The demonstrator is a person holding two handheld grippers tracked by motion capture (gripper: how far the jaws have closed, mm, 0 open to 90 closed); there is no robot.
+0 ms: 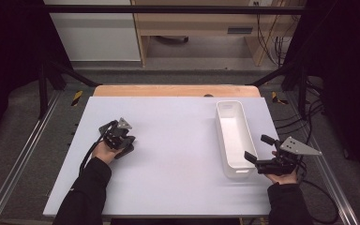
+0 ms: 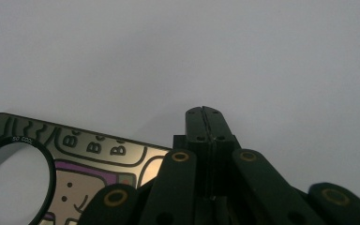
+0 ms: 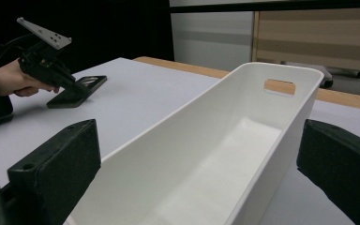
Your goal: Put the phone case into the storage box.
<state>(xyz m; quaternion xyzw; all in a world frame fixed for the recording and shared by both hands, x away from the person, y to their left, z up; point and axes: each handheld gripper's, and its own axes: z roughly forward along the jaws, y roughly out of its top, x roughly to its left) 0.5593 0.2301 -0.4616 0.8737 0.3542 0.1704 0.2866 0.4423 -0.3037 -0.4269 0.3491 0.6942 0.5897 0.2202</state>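
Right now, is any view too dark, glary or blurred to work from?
High view: evenly lit, surroundings black. Left gripper view: dim and soft, a sheen on the flat printed card beside the left gripper. Right gripper view: white bin sharp, near jaws blurred.

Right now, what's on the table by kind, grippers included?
Grippers: 2 (left, right)
White bin: 1
Flat black card with a round hole: 1
Total: 4
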